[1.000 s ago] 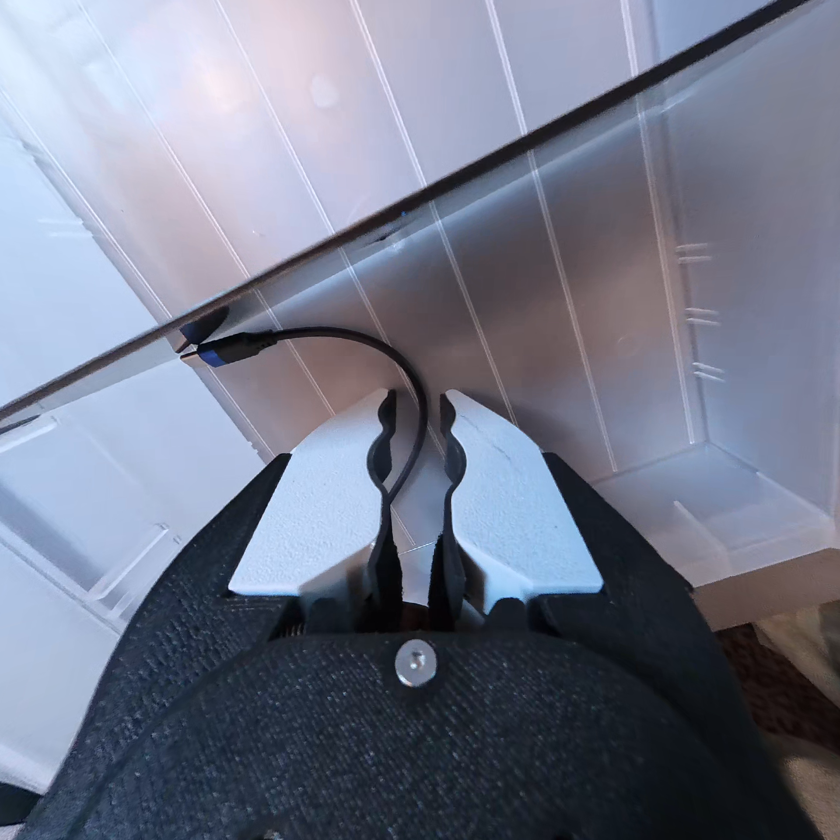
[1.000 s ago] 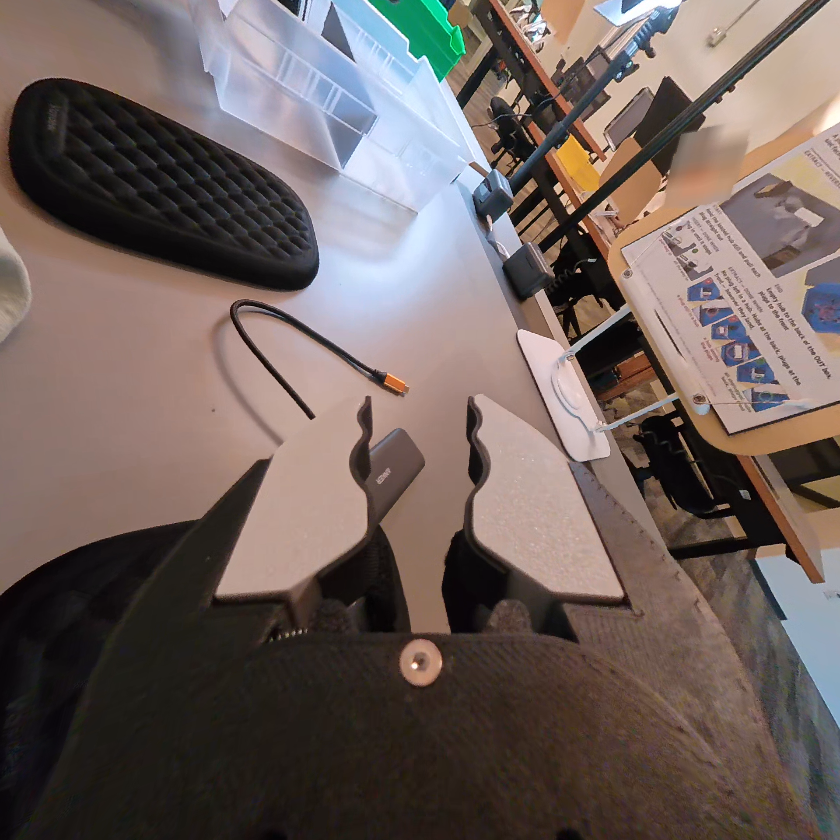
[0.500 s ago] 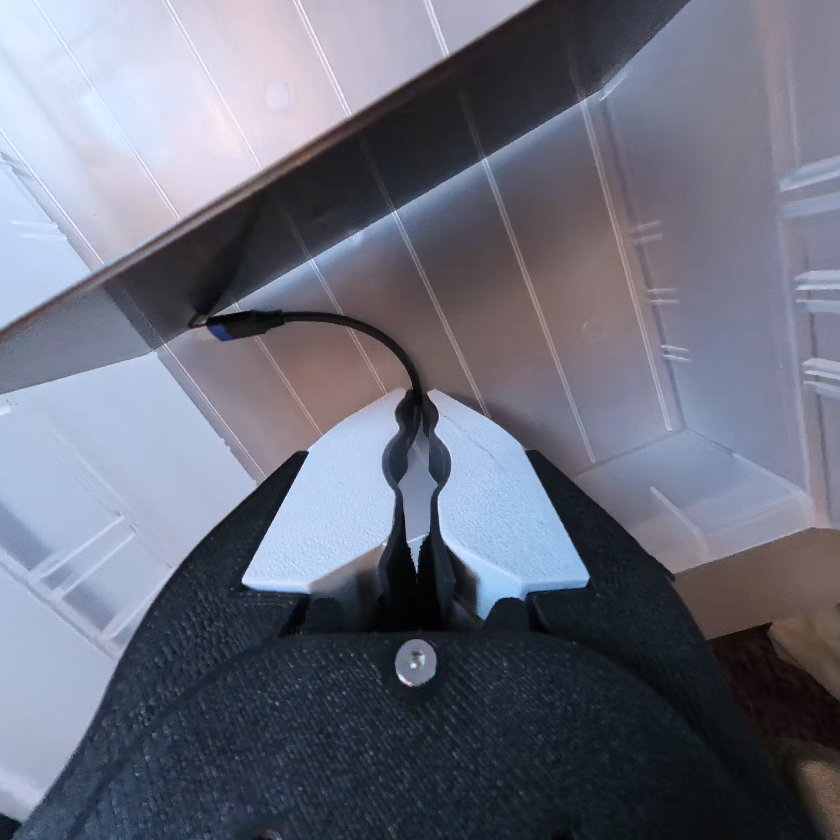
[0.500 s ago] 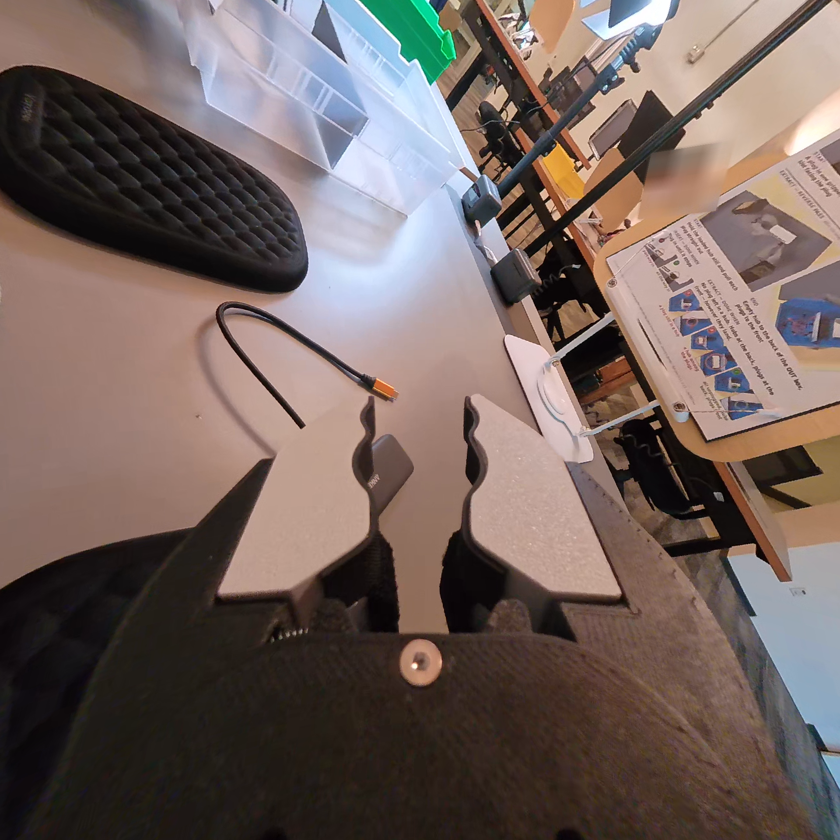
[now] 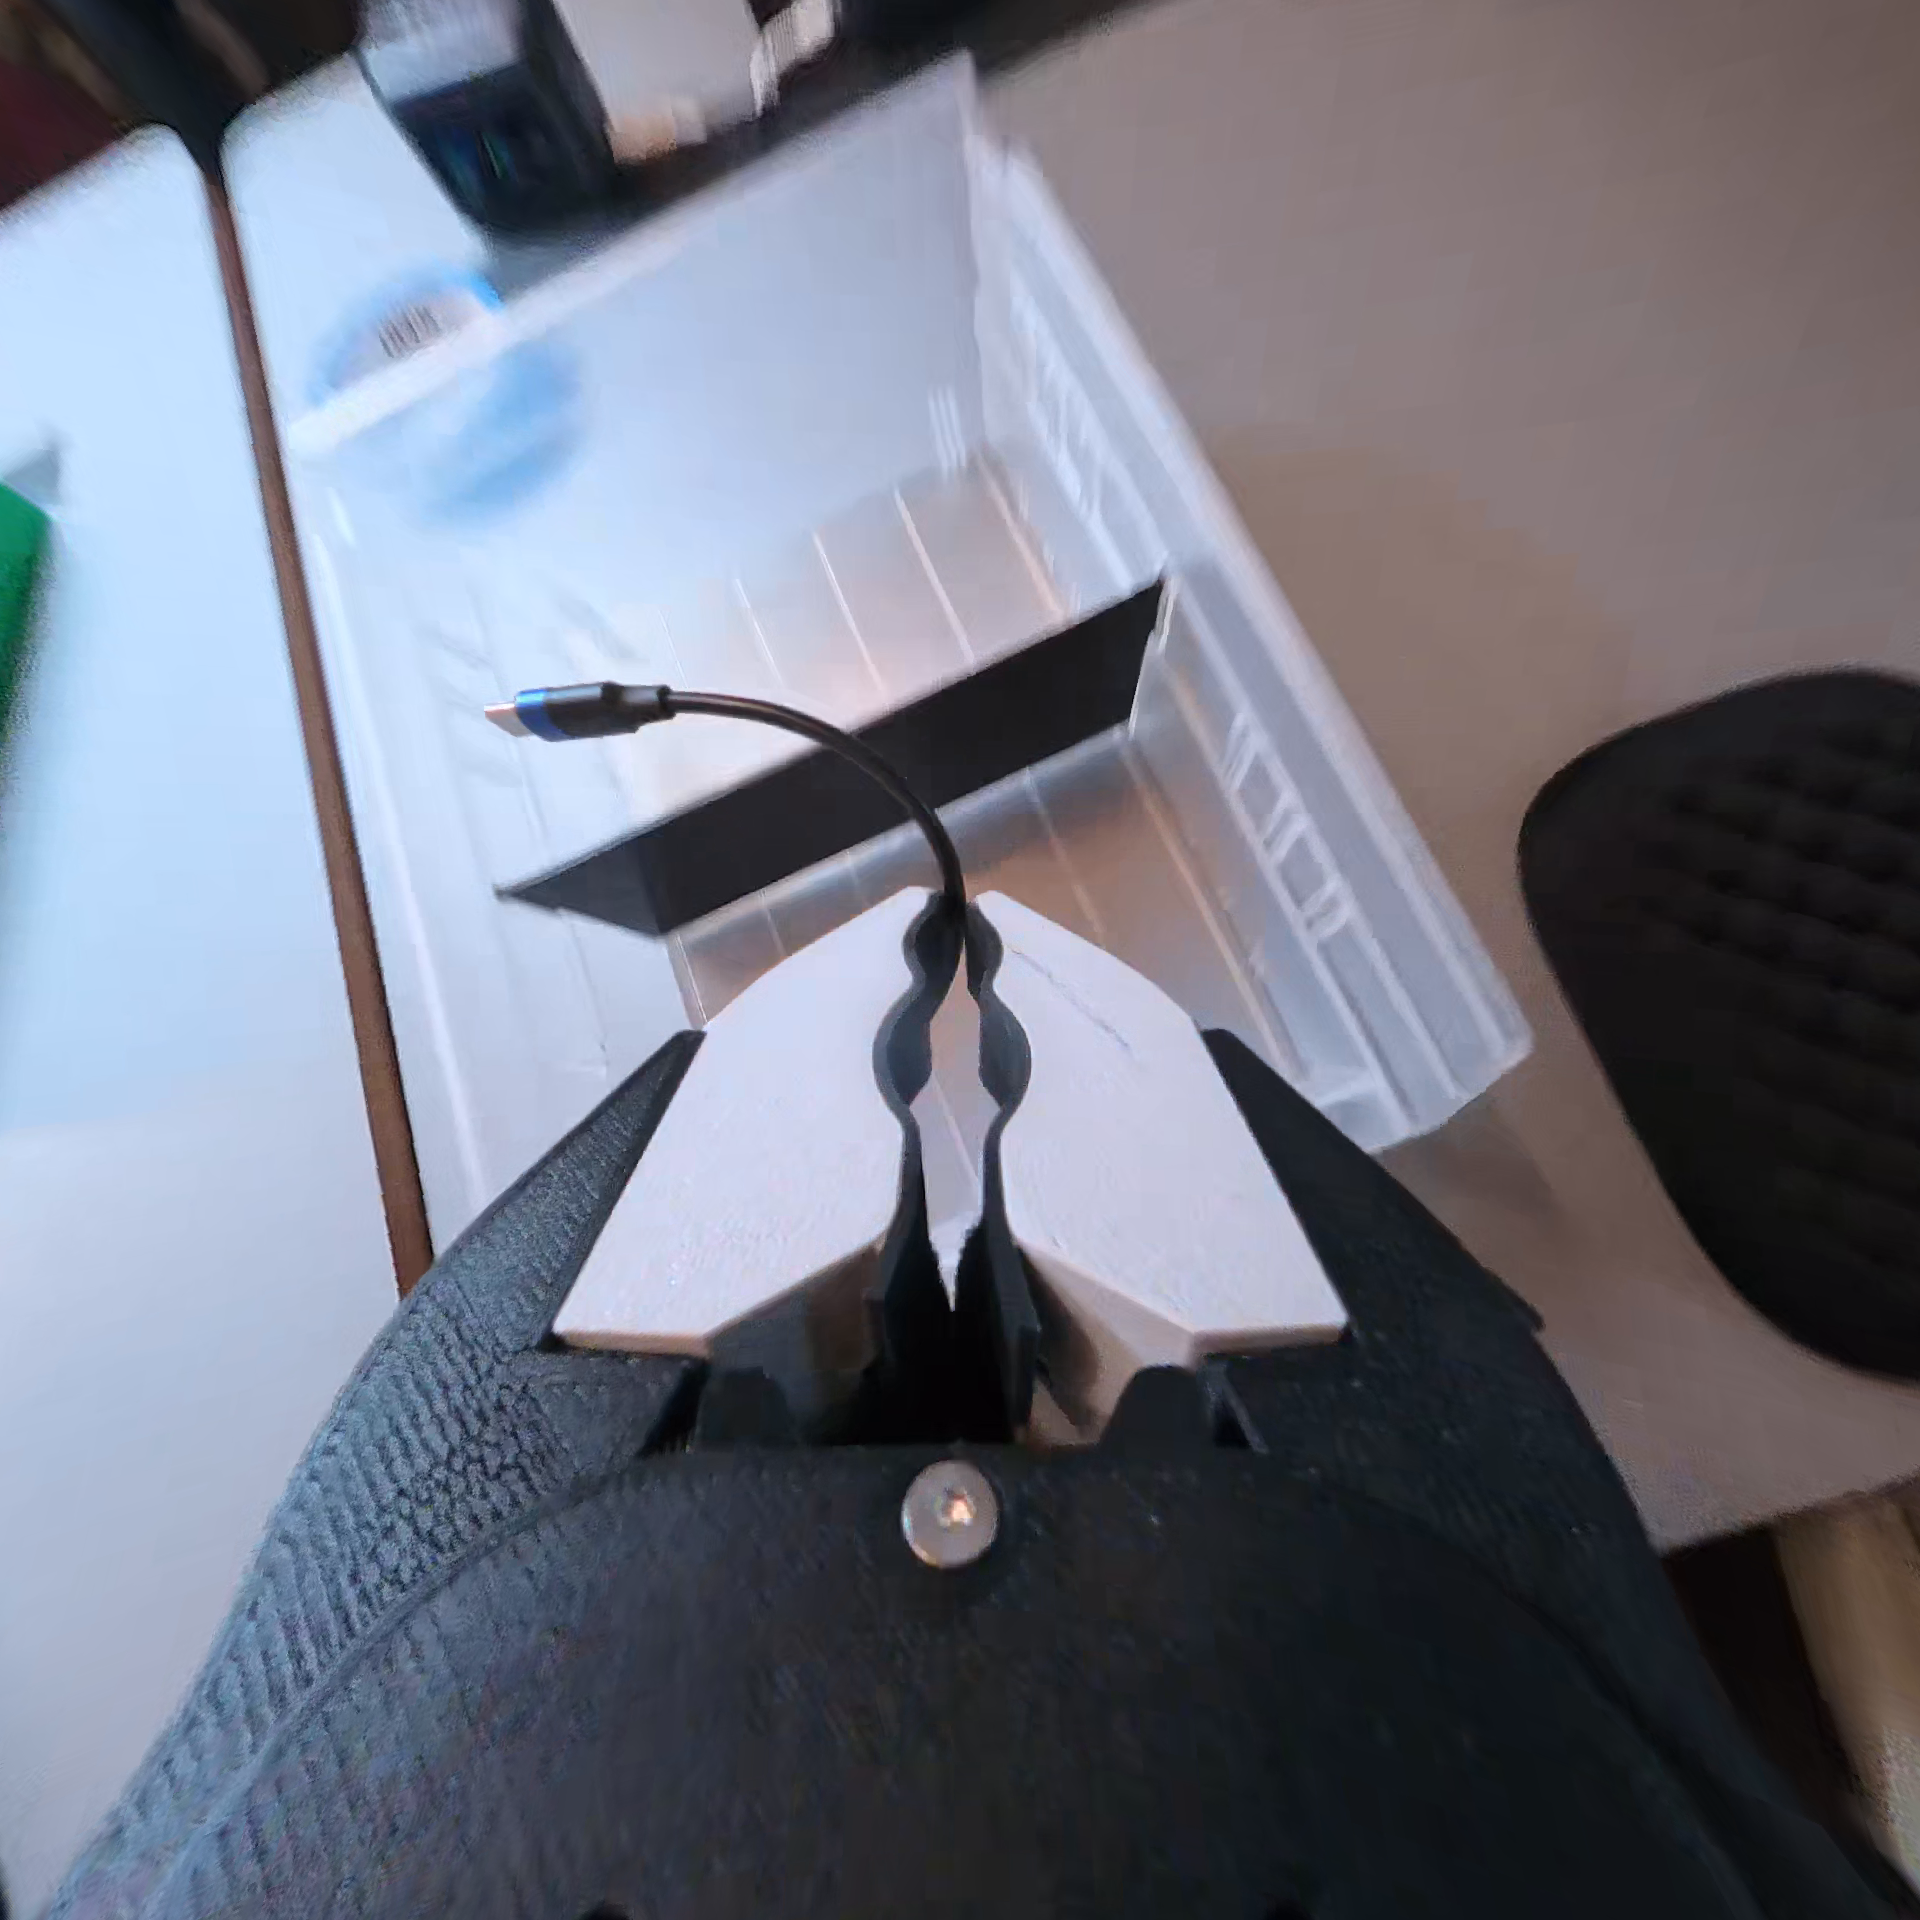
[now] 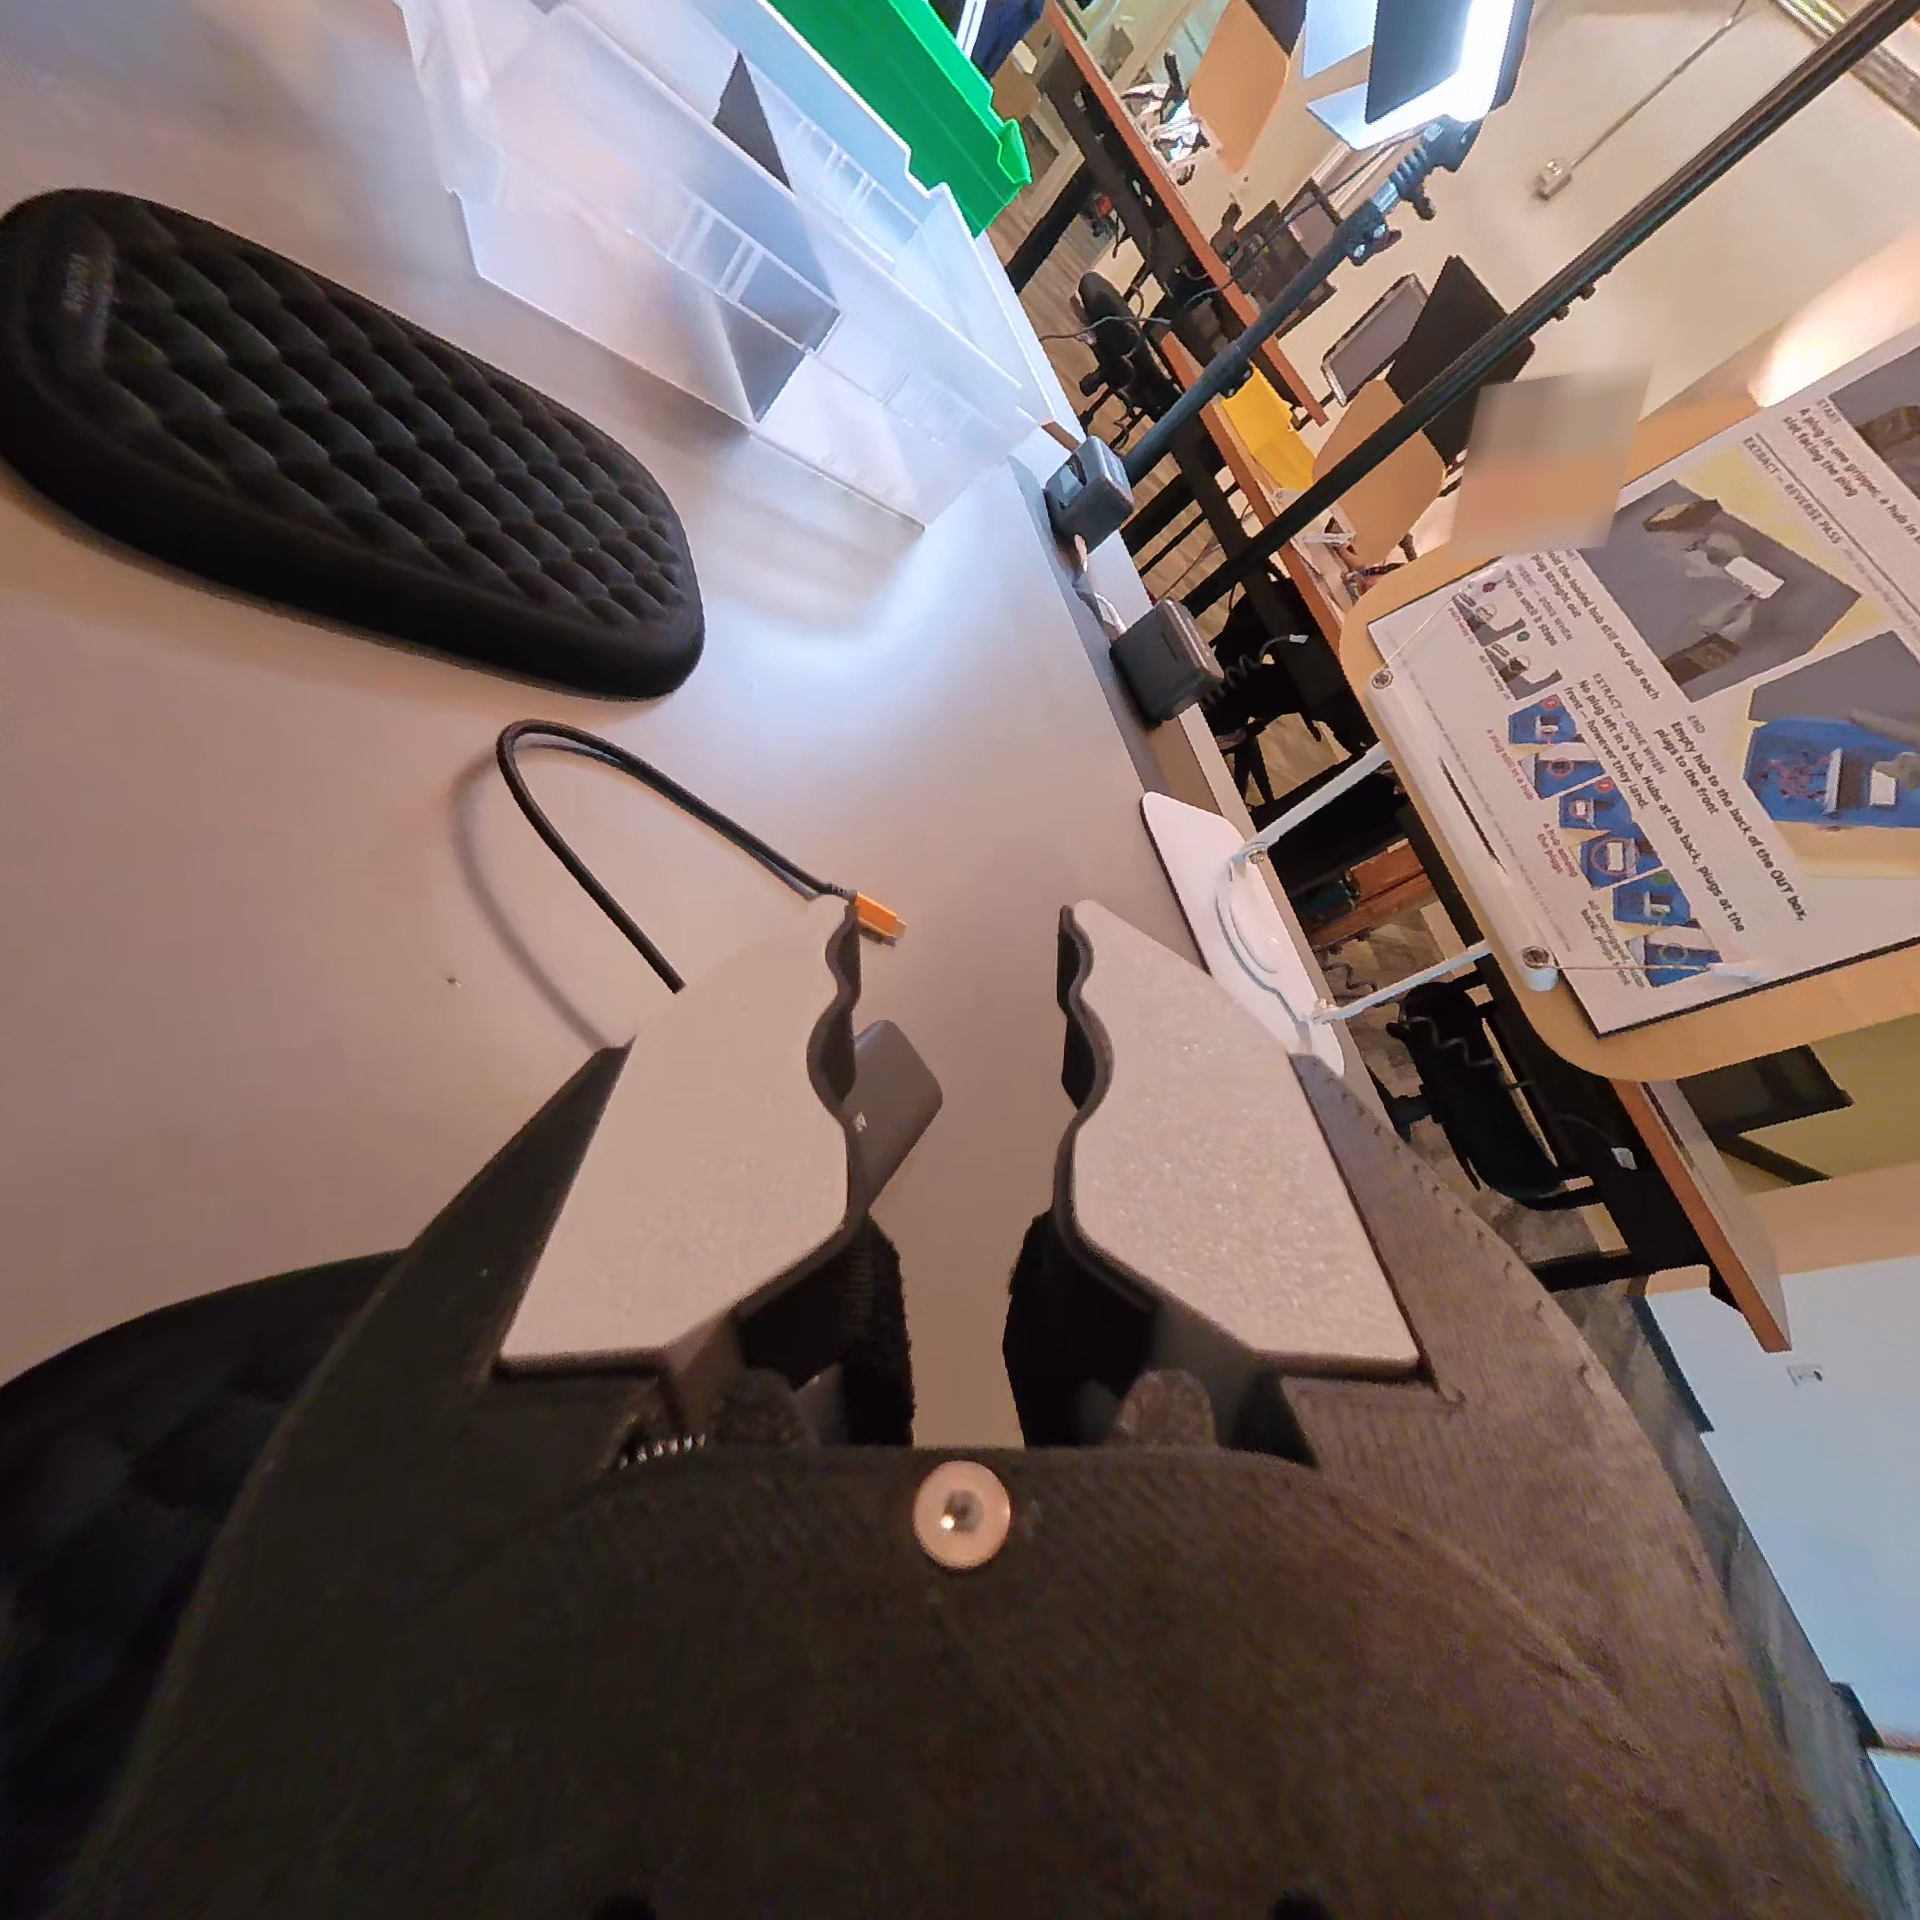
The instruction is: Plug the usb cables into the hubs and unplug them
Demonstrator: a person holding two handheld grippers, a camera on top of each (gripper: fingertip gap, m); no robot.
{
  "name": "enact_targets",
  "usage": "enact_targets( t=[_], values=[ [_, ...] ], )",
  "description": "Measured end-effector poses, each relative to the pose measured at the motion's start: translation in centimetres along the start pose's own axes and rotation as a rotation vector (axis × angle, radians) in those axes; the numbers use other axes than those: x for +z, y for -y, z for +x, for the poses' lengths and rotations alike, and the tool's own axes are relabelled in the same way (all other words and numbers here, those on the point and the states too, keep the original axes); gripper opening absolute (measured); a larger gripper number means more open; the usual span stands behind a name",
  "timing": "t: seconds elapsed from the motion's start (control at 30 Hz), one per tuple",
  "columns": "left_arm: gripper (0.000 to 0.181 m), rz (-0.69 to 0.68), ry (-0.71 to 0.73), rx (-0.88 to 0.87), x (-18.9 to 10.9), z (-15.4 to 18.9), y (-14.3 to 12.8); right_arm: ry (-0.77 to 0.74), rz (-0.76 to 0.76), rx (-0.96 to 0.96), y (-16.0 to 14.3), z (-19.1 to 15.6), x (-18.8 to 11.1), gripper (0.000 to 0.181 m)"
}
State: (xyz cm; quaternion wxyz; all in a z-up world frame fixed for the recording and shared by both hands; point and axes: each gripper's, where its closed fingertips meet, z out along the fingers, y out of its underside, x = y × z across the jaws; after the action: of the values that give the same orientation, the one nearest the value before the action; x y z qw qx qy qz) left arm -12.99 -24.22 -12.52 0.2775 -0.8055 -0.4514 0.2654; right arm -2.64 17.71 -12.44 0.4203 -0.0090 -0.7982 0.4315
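My left gripper is shut on a thin black USB cable and holds it in the air above a clear plastic bin. The cable arcs up and left and ends in a blue-collared plug. My right gripper is open, low over the grey table. A dark grey hub lies on the table between its fingers, close to the left one. The hub's black cable loops over the table and ends in an orange plug by the left fingertip.
A black quilted pad lies on the table, also seen in the left wrist view. The clear bin has a black divider. A green bin stands behind the clear bins. A white stand base sits at the table's right edge. About 45 centimeters separates my left fingertips from my right. My right tips are roughly 20 centimeters from the orange plug.
My left gripper closed on the black cable inside the clear bin, then lifted it up and out; the view now looks down on the bin. The right gripper barely moved.
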Motion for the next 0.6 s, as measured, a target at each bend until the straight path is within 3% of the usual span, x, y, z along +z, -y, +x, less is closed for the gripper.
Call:
enact_targets(
  t=[0.13,0.3,0.43,0.6],
  values=[
    [0.003,0.374,-0.002,0.023,-2.9,2.1,5.2,-0.001,0.043,0.003,1.0,0.0,0.4,0.036],
    [0.003,0.874,-0.159,-0.017,-7.3,6.9,10.6,0.004,0.113,0.011,3.0,-0.2,1.7,0.036],
    [0.003,1.147,-0.373,-0.139,-10.0,10.9,12.7,0.011,0.171,0.023,4.8,-0.6,3.0,0.036],
    [0.003,1.393,-0.766,-0.415,-13.3,14.5,14.1,0.010,0.252,0.054,7.3,-0.9,4.8,0.036]
  ],
)
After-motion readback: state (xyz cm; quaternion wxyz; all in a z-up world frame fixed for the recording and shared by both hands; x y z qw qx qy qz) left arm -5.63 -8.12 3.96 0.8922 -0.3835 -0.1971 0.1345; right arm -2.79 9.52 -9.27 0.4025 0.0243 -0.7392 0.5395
